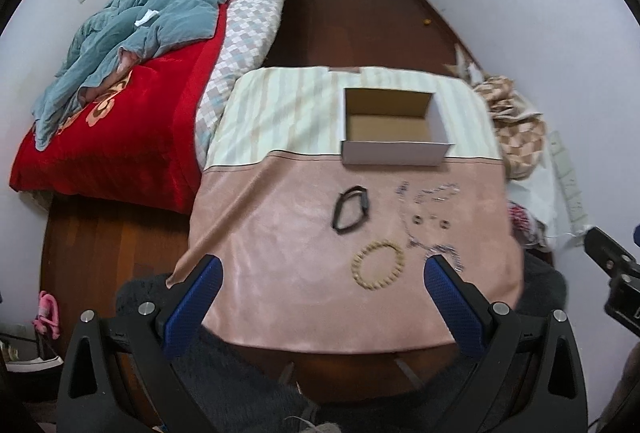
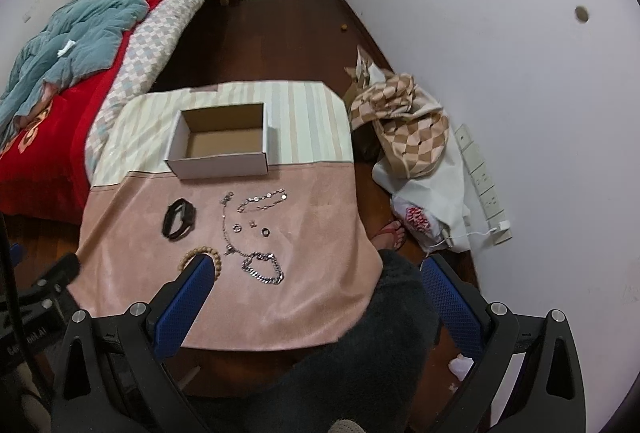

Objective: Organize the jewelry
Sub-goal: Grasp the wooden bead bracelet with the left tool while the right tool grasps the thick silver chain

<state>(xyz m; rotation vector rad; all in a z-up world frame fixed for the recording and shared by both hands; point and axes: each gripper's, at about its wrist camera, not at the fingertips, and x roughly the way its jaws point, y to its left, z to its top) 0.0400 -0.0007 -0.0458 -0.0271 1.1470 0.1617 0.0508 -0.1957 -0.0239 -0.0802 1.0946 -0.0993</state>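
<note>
Beside a bed (image 2: 60,81), the cloth-covered counter (image 2: 312,297) holds an empty cardboard box (image 2: 218,163). Near it lie a black band (image 2: 179,219), beaded bracelet (image 1: 378,264), chains (image 2: 262,267) and rings (image 2: 237,228). Left tool (image 1: 324,275) and right tool (image 2: 316,275) hover spread wide, holding nothing.

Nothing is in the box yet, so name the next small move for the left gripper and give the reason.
Probably lower the left gripper onto the wooden bead bracelet. Both grippers are open and hold nothing, the cardboard box looks empty, and every piece lies on the pink cloth. The bracelet is the nearest piece, lying just ahead between the gripper's fingers, apart from the chains, so it seems the easiest first pick.
</note>
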